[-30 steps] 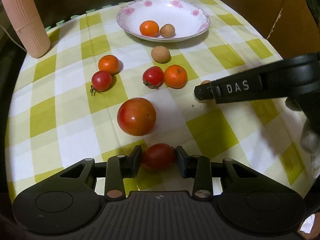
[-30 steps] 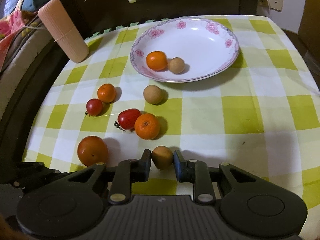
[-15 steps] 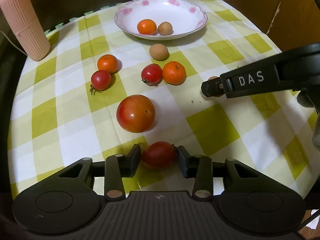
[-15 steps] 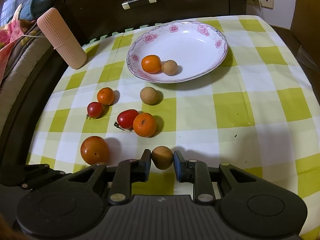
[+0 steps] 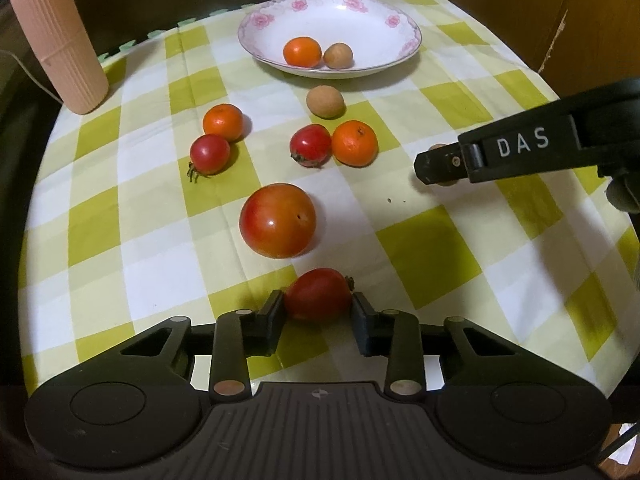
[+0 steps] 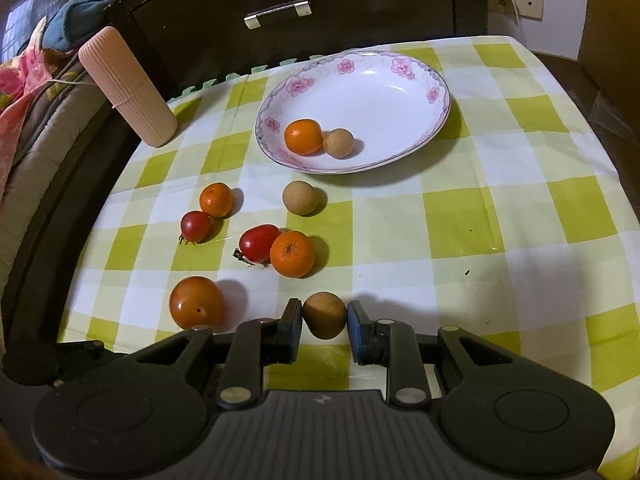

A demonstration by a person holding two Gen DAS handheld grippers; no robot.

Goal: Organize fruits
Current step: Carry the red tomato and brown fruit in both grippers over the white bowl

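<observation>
My left gripper is shut on a small red tomato held above the tablecloth. My right gripper is shut on a brown longan; it also shows in the left wrist view at the right. A white flowered plate at the back holds an orange and a longan. On the cloth lie a large tomato, two small tomatoes, two oranges and a longan.
A pink ribbed cylinder stands at the back left corner of the table. A dark drawer cabinet is behind the table. Bedding lies to the left. The green-checked tablecloth covers the table.
Both grippers have lifted a little with their fruits and drawn back; the table view has widened. The loose fruits have not moved.
</observation>
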